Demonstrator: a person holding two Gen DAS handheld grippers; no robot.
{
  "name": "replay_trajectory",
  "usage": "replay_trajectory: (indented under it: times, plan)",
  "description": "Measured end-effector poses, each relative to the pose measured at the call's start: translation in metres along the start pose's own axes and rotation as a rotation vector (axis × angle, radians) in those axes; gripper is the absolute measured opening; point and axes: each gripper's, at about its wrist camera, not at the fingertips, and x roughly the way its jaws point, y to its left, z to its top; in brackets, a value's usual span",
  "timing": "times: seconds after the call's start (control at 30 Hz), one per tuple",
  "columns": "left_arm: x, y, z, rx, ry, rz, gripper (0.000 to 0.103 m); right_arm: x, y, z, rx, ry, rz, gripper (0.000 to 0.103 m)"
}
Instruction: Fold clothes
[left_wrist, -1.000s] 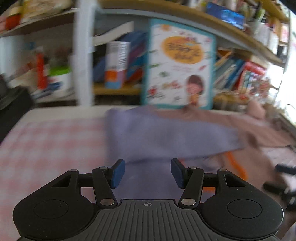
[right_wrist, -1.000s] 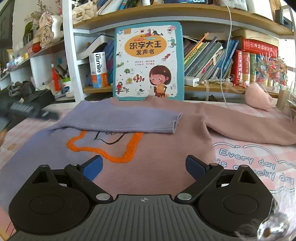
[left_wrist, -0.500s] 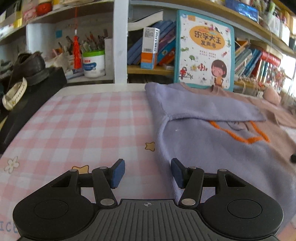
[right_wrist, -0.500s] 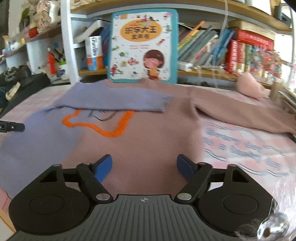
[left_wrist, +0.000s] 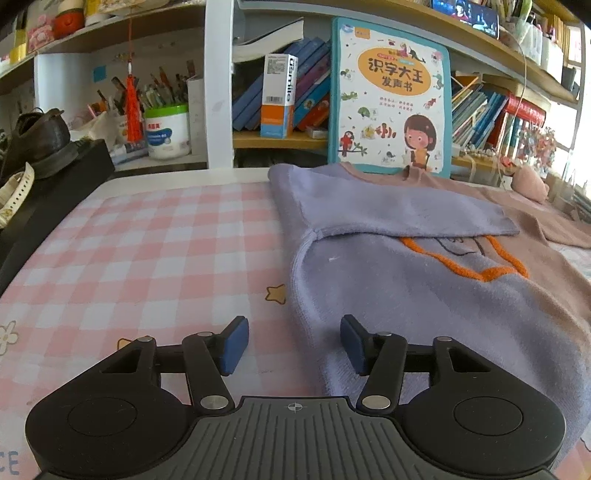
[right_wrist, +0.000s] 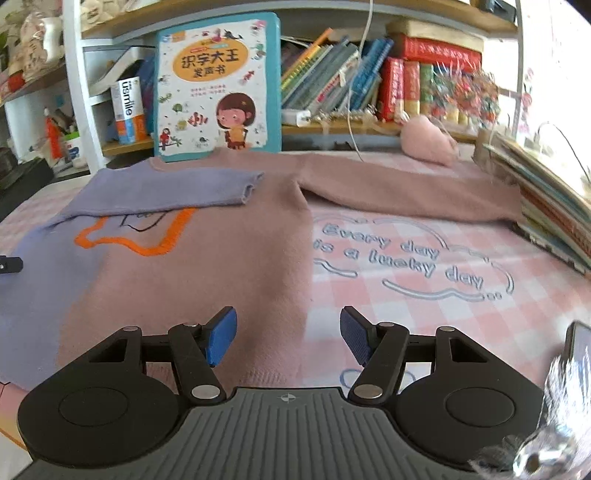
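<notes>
The sweater (right_wrist: 207, 273) lies flat on the checked cloth (left_wrist: 147, 258), its lilac sleeve (left_wrist: 388, 214) now folded across the chest toward three o'clock. Both claws have dropped to the hem corners since a second ago: left gripper (left_wrist: 293, 341) and right gripper (right_wrist: 288, 334) are closing with hem edges between their pads, nothing pinched yet, so lifting the hem looks next.

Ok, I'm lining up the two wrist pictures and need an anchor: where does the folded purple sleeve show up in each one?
Left wrist view: the purple sleeve lies right of centre, across the sweater's chest, cuff pointing right.
Right wrist view: the purple sleeve lies upper left, above the orange outline.
Shared landmark: the teal picture book standing behind the sweater's collar.
</notes>
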Motion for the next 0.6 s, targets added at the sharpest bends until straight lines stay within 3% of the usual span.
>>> replay_trajectory:
  times: [0.1,0.17,0.27,0.6]
  plan:
    - [-0.001,0.001,0.001,-0.014,-0.003,-0.037,0.016,0.001,0.000,-0.002,0.013,0.008,0.023,0.034]
    - [0.000,0.003,0.002,-0.041,0.007,-0.073,0.007,0.001,0.001,-0.001,0.018,0.012,0.048,0.023]
    - [-0.003,0.004,0.001,-0.051,0.012,-0.076,0.005,-0.001,0.007,-0.002,0.002,0.019,0.070,0.015]
    - [-0.025,0.022,-0.010,-0.105,0.029,-0.066,0.005,-0.013,0.024,-0.009,-0.015,0.041,0.115,0.014]
